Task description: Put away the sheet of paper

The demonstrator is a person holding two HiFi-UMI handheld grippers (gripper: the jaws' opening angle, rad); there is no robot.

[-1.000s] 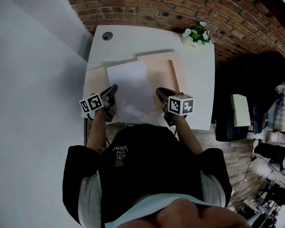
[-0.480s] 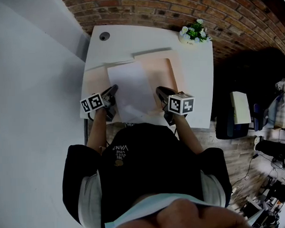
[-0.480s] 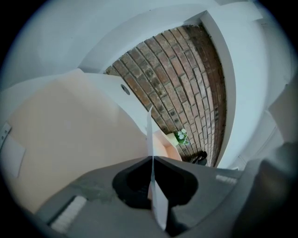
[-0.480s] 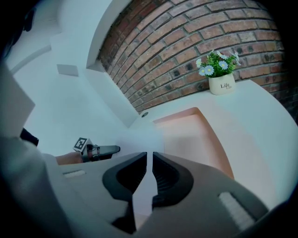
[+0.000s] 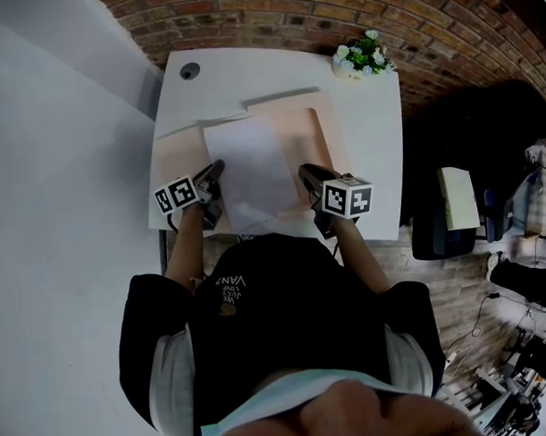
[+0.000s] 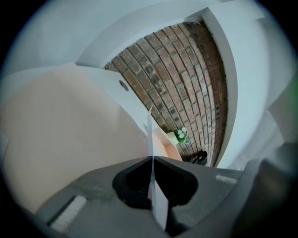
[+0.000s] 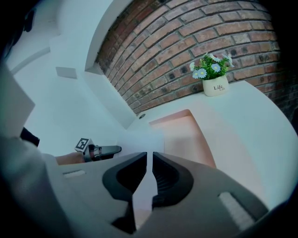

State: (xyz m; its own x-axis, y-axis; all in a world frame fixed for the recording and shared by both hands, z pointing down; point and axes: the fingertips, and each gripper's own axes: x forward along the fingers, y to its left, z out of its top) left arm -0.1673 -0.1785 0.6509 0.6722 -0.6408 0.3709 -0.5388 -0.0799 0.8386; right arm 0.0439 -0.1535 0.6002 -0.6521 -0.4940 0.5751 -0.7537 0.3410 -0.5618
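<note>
A white sheet of paper (image 5: 252, 167) lies over a peach-coloured folder (image 5: 328, 144) on the white table (image 5: 378, 146). My left gripper (image 5: 215, 173) is shut on the sheet's left edge and my right gripper (image 5: 304, 176) is shut on its right edge, both near the table's front. In the left gripper view the sheet (image 6: 150, 135) runs edge-on out of the left gripper (image 6: 151, 158). In the right gripper view the sheet (image 7: 139, 139) passes through the narrow slit of the right gripper (image 7: 149, 155), and the left gripper (image 7: 103, 149) shows beyond it.
A small pot of flowers (image 5: 361, 56) stands at the table's far right corner, by the brick wall (image 5: 275, 20). A round cable hole (image 5: 189, 71) sits at the far left corner. Clutter and a dark seat (image 5: 447, 220) stand right of the table.
Both grippers hold the sheet in about the same place. The head view has drifted a little, so the table sits slightly further left and higher.
</note>
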